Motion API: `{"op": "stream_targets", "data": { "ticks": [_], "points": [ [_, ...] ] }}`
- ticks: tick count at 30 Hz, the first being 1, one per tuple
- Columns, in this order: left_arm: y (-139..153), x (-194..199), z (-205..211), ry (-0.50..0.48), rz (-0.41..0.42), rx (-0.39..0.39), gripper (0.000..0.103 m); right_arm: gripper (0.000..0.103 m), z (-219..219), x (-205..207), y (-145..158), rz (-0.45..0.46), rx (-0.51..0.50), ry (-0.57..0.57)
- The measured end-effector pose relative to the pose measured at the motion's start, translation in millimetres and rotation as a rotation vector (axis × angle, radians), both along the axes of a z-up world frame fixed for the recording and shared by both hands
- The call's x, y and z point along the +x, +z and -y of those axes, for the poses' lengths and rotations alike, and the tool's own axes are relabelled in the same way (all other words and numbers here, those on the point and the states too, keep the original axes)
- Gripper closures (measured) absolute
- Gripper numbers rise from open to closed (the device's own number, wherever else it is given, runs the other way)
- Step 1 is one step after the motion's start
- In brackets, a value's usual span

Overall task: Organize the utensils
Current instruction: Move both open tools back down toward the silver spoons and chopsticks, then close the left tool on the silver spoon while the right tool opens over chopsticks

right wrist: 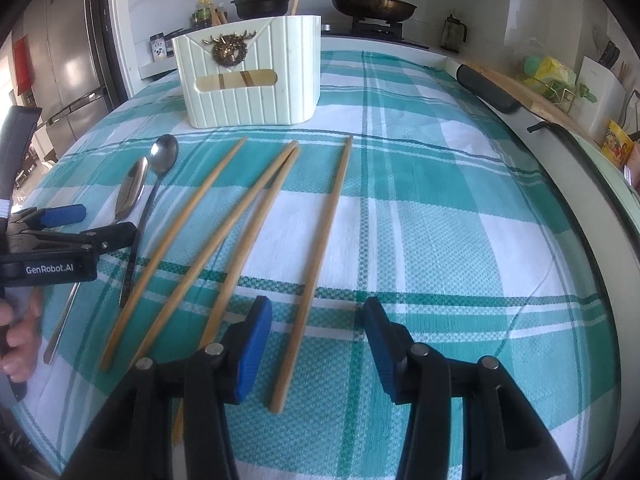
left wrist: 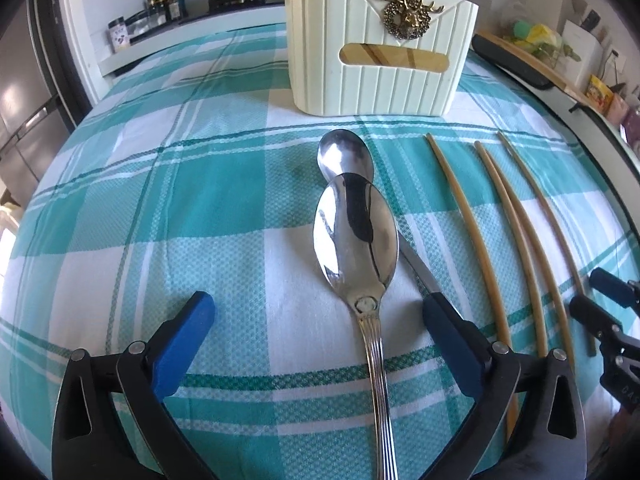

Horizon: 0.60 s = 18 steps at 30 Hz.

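Note:
Two steel spoons lie on the checked cloth. The large spoon [left wrist: 356, 240] lies between the fingers of my open left gripper [left wrist: 316, 320], handle toward me; it also shows in the right wrist view [right wrist: 130, 194]. A smaller dark-handled spoon [left wrist: 344, 152] lies just beyond, partly under it, also in the right wrist view [right wrist: 162, 156]. Several wooden chopsticks [right wrist: 256, 208] lie to the right. My right gripper [right wrist: 316, 344] is open, with the rightmost chopstick [right wrist: 320, 256] between its fingers. A cream utensil holder [left wrist: 376, 40] stands behind, also in the right wrist view [right wrist: 248, 76].
The table carries a teal and white checked cloth [right wrist: 440, 208]. A stove with a black pot [right wrist: 262, 2] and a pan [right wrist: 372, 4] stands behind. A fridge [right wrist: 68, 64] is at the left. A dark-handled board [right wrist: 488, 88] and clutter line the right edge.

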<state>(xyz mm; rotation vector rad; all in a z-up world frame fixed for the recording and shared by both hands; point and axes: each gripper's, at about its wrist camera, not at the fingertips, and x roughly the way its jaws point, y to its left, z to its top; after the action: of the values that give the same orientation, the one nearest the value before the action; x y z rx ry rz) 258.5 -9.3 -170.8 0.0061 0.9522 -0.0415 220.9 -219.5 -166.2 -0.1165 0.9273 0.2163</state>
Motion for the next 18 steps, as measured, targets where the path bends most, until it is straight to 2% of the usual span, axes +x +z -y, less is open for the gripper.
{"op": "stream_targets", "data": {
  "ticks": [14,18],
  "points": [
    [0.2,12.1,0.7,0.012,-0.007,0.005,0.001,0.054,-1.7,15.4,-0.6,-0.018,-0.001,0.014],
    [4.3,10.4,3.0,-0.009,0.036,-0.007,0.022,0.054,-4.4,26.9,-1.1,-0.024,-0.004,0.016]
  ]
}}
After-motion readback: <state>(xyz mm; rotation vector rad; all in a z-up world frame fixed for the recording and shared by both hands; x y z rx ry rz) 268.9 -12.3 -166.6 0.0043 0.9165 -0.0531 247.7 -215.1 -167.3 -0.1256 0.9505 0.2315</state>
